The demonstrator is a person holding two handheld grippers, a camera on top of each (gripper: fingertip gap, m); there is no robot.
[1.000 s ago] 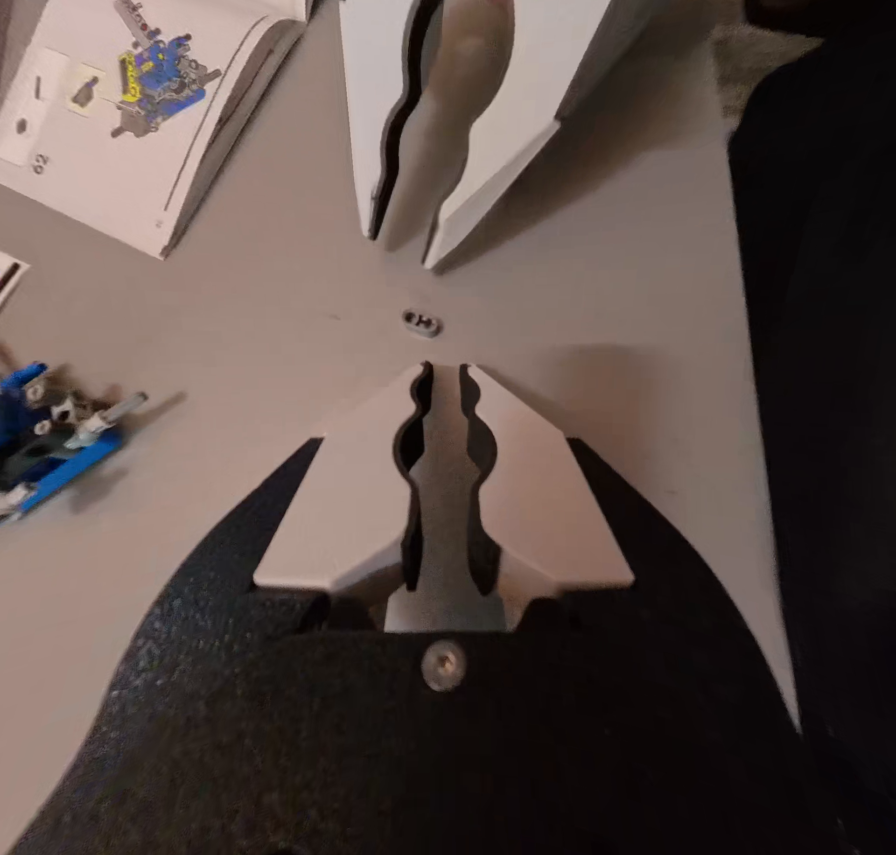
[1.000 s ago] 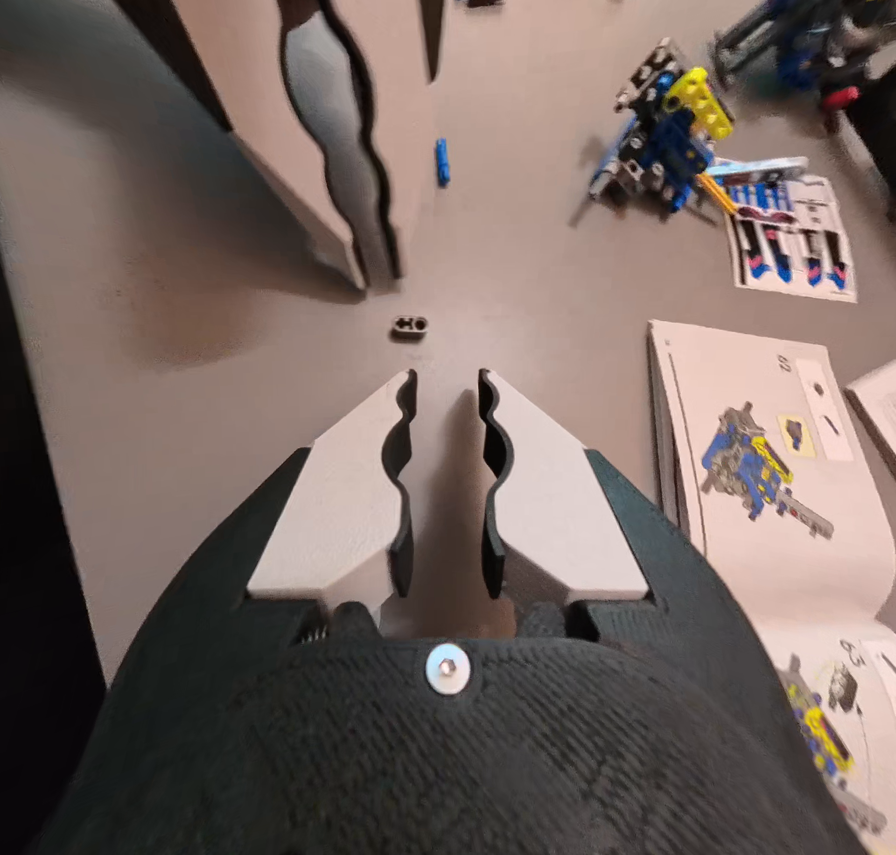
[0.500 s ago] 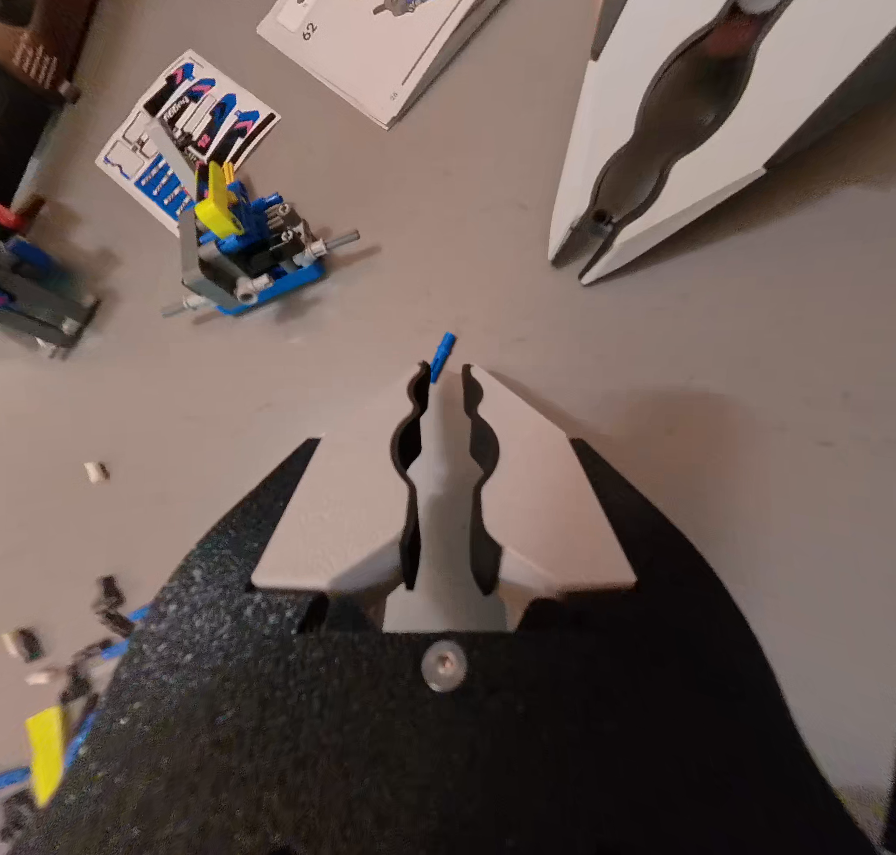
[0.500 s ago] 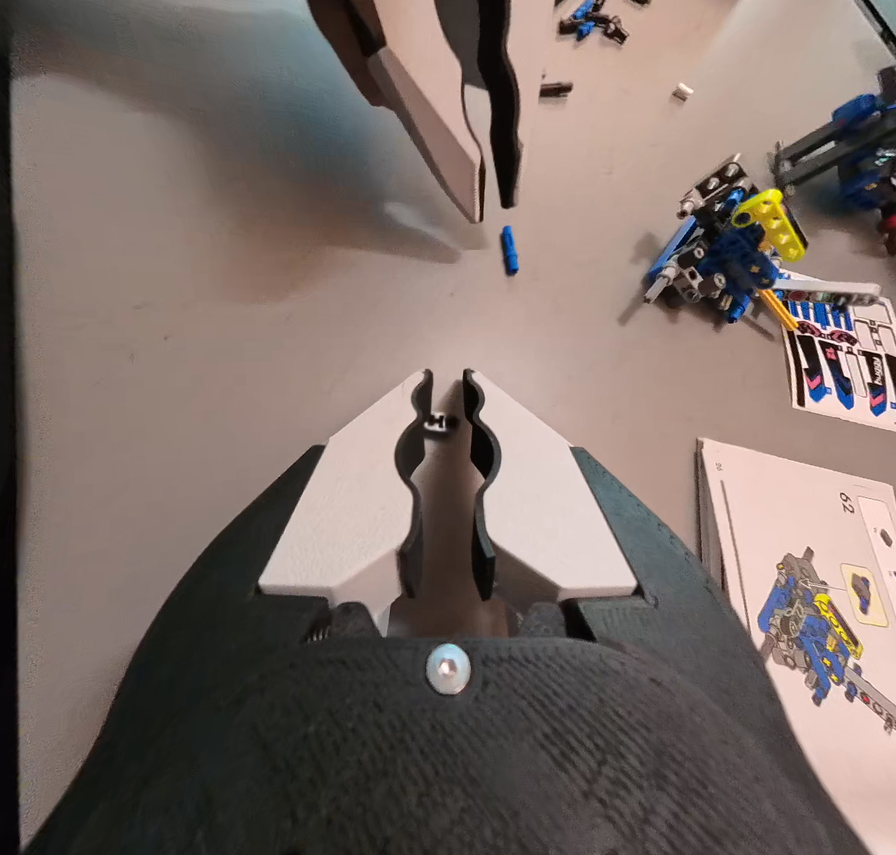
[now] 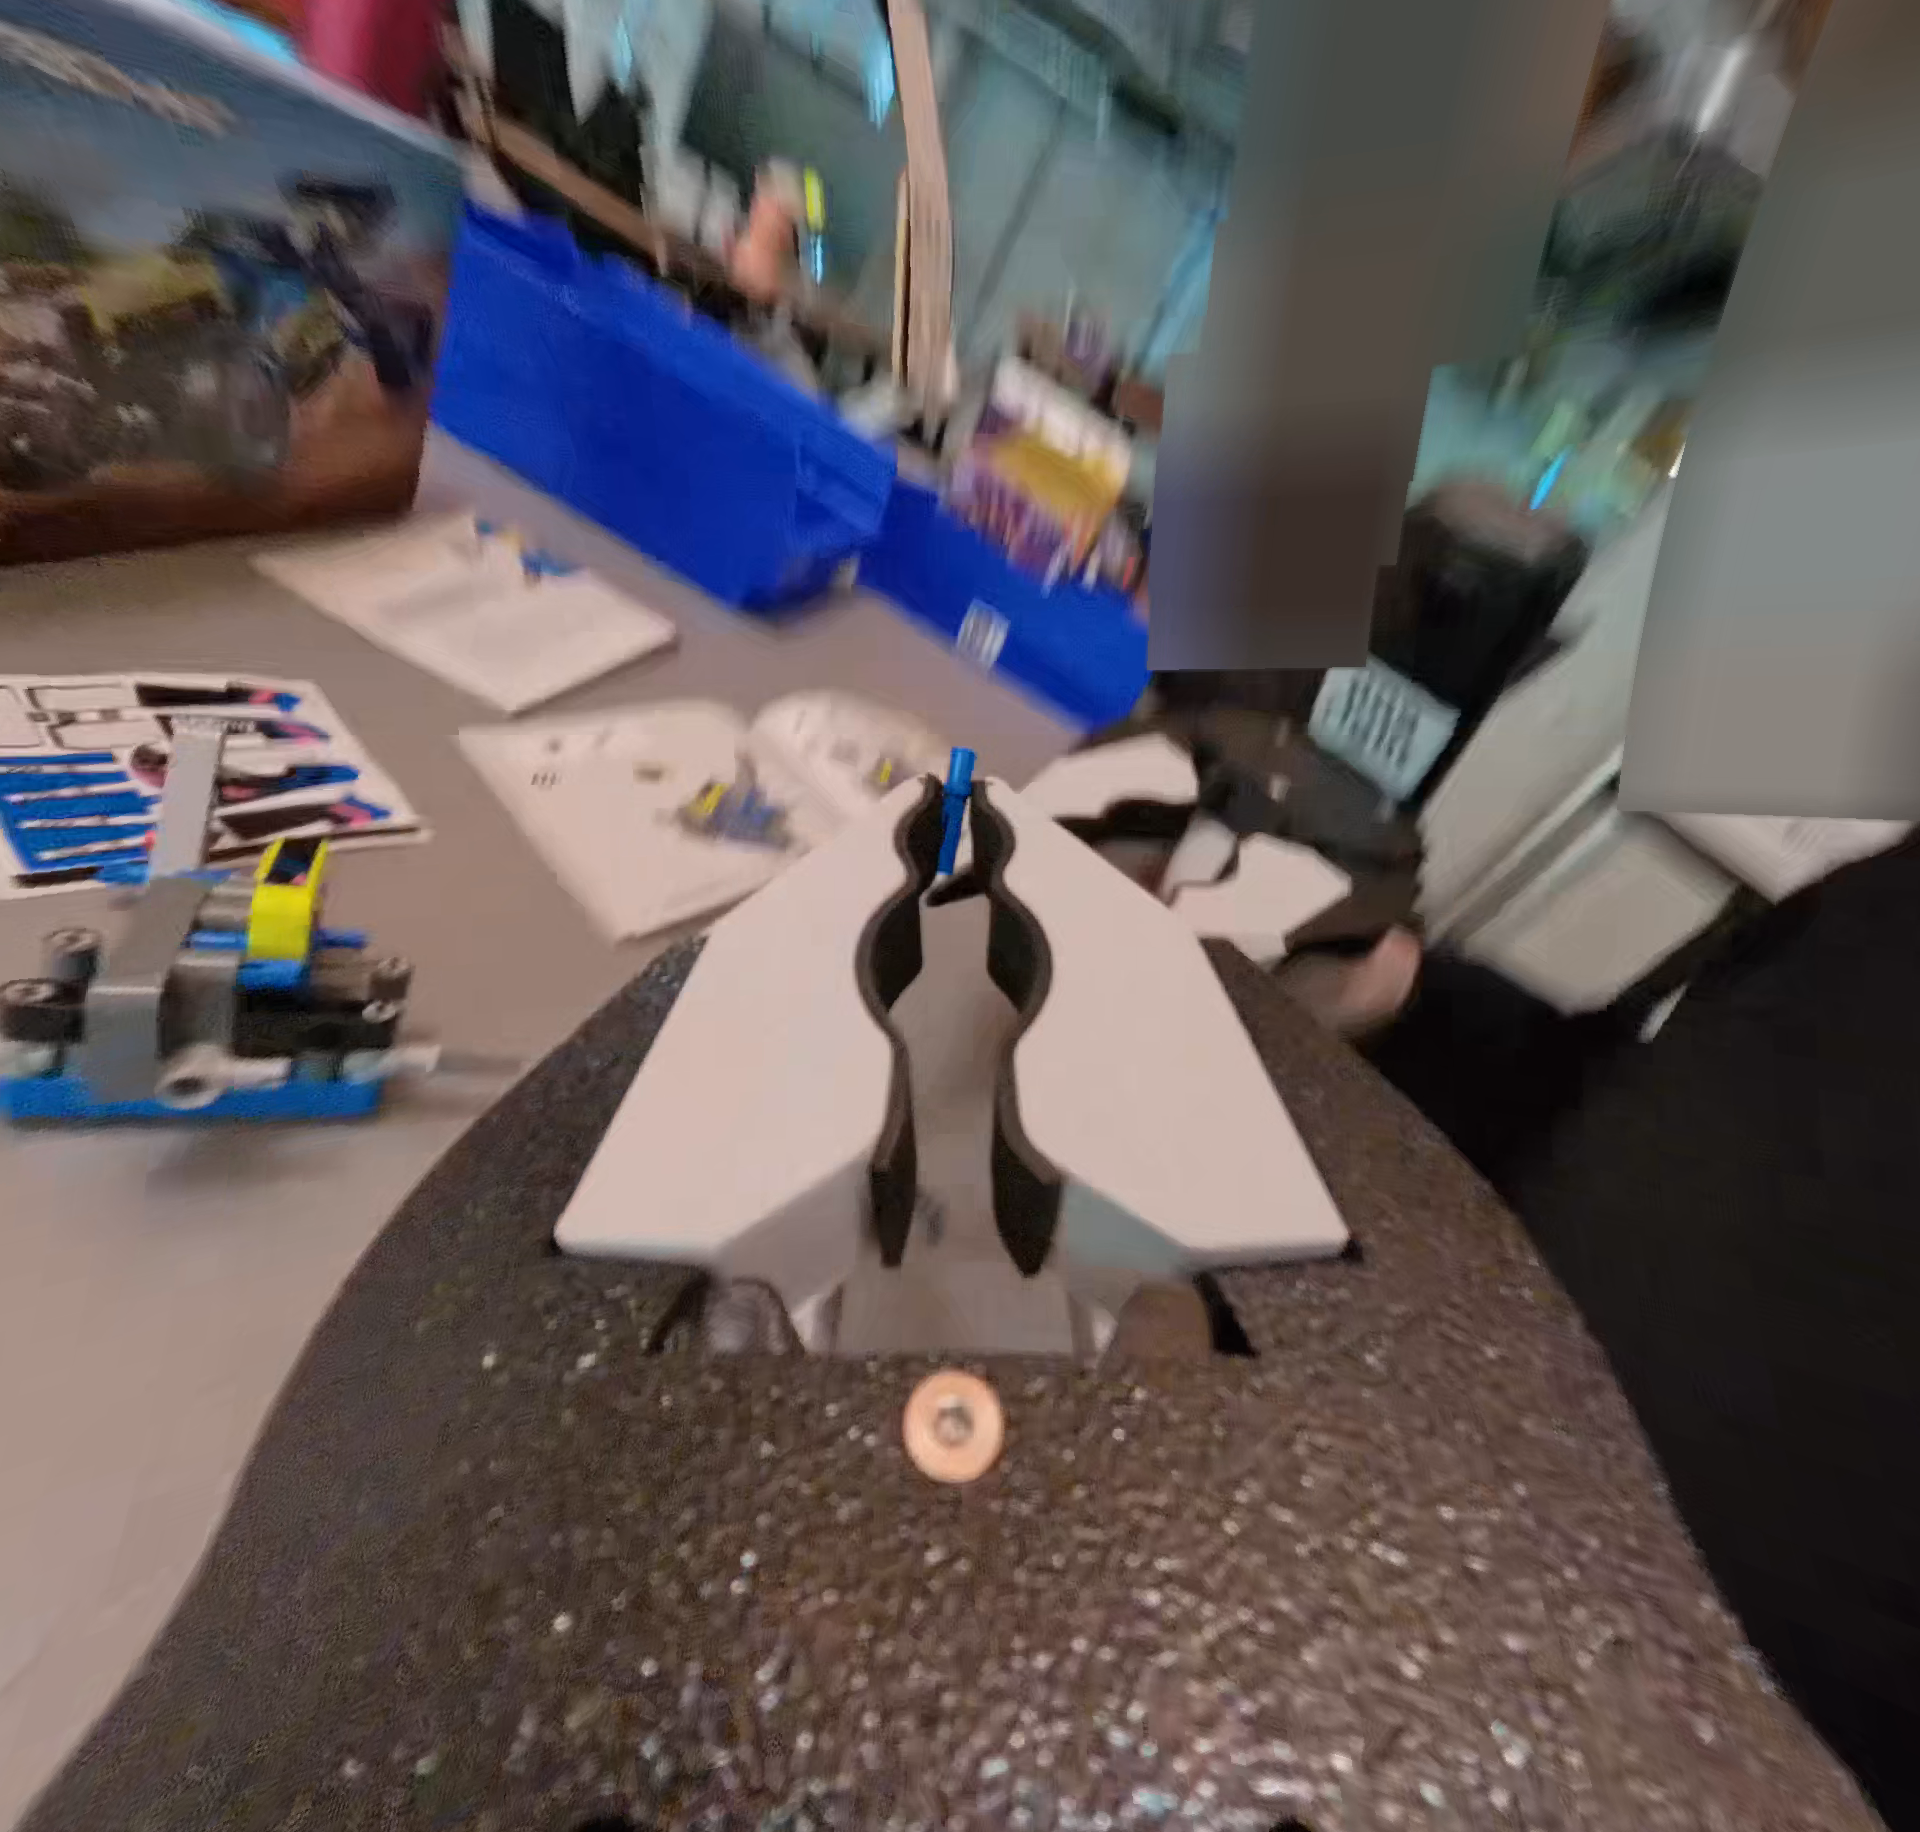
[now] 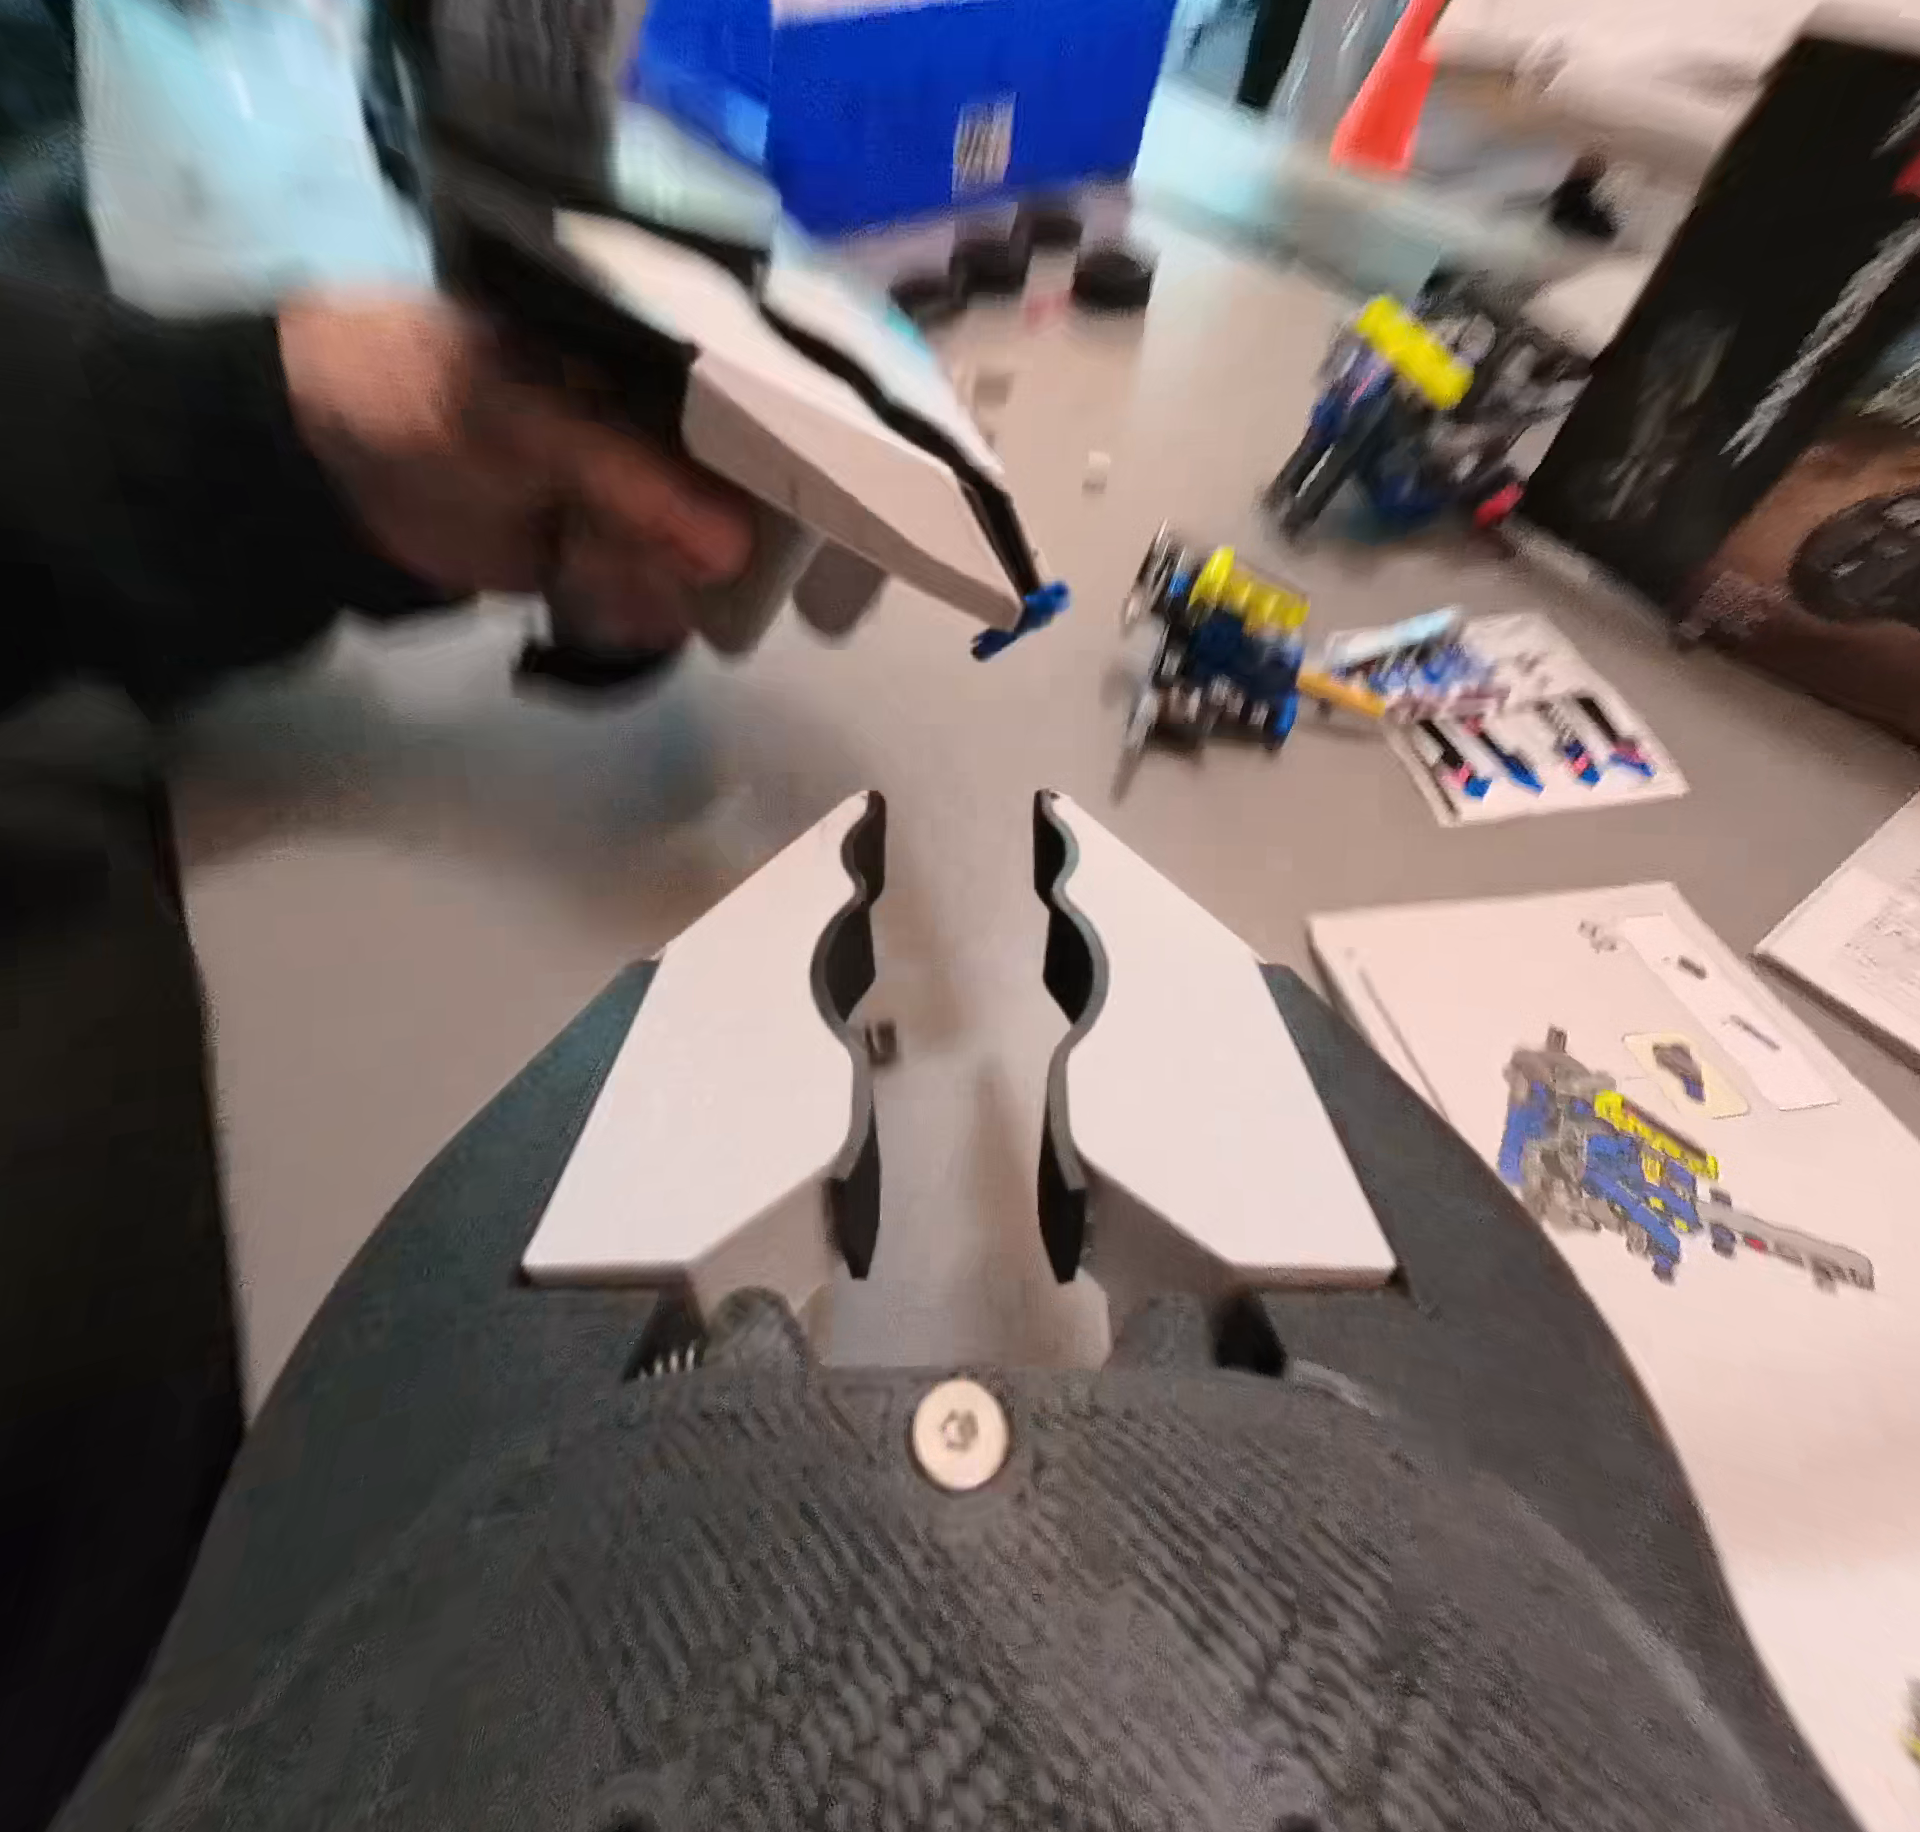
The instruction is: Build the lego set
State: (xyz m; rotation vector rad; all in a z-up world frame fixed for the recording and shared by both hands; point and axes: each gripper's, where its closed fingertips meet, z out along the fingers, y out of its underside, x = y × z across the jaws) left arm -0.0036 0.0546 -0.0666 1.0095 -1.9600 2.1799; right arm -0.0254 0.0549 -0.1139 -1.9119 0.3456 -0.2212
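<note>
My left gripper (image 5: pixel 951 795) is shut on a small blue pin (image 5: pixel 953 811) that stands upright between the tips, held above the grey table (image 5: pixel 260 1367). It also shows in the right wrist view (image 6: pixel 1013 603), pointing down to the right with the pin (image 6: pixel 1023 621) at its tip. My right gripper (image 6: pixel 956 806) is open and empty. A tiny dark grey piece (image 6: pixel 881 1042) shows between its fingers by the left pad; I cannot tell whether it lies on the table. A blue, black and yellow sub-assembly (image 5: pixel 197 1003) (image 6: pixel 1216 650) sits on the table.
An open instruction booklet (image 6: pixel 1558 1107) (image 5: pixel 675 806) and a sticker sheet (image 6: pixel 1527 722) (image 5: pixel 156 774) lie on the table. A larger blue model (image 6: pixel 1392 411) and the set's box (image 6: pixel 1766 328) (image 5: pixel 187 328) stand farther back. A blue bin (image 5: pixel 644 411) is behind. A hand (image 6: pixel 520 494) holds the left gripper. One gripper's finger ends stand about 5 cm off the other's.
My left gripper shut on the blue pin and lifted it off the table. My right gripper opened wider and pulled back from the grey piece. Both views tilted up from the table.
</note>
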